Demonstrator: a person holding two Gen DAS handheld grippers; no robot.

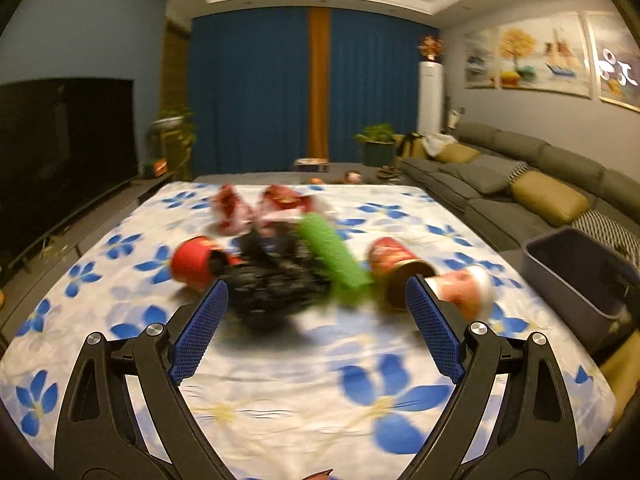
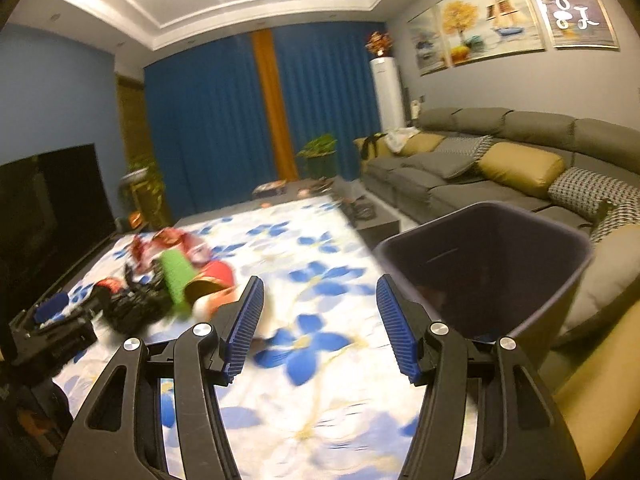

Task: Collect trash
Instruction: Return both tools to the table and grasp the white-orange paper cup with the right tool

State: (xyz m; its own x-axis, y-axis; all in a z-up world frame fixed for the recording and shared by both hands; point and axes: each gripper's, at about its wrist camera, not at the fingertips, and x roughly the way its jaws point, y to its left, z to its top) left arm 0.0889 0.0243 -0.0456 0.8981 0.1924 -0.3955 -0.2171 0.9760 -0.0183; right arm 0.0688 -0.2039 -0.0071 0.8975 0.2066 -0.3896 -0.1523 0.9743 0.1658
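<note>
A heap of trash lies on the flowered tablecloth (image 1: 280, 364). In it are a red cup (image 1: 192, 262) on its side, a crumpled black bag (image 1: 272, 288), a green roll (image 1: 334, 252), a red can (image 1: 394, 264), a pink and white cup (image 1: 464, 288) and red wrappers (image 1: 280, 204). My left gripper (image 1: 316, 284) stands open just short of the black bag, with nothing between its blue pads. My right gripper (image 2: 320, 280) is open and empty over the cloth. The heap (image 2: 172, 280) is on its left and the dark bin (image 2: 552, 304) on its right.
The dark bin (image 1: 568, 276) stands off the table's right edge, in front of a grey sofa (image 2: 460, 184) with tan cushions. A television (image 1: 64, 152) fills the left side. A black tool with a blue pad (image 2: 52, 312) lies near the heap at the table's left edge.
</note>
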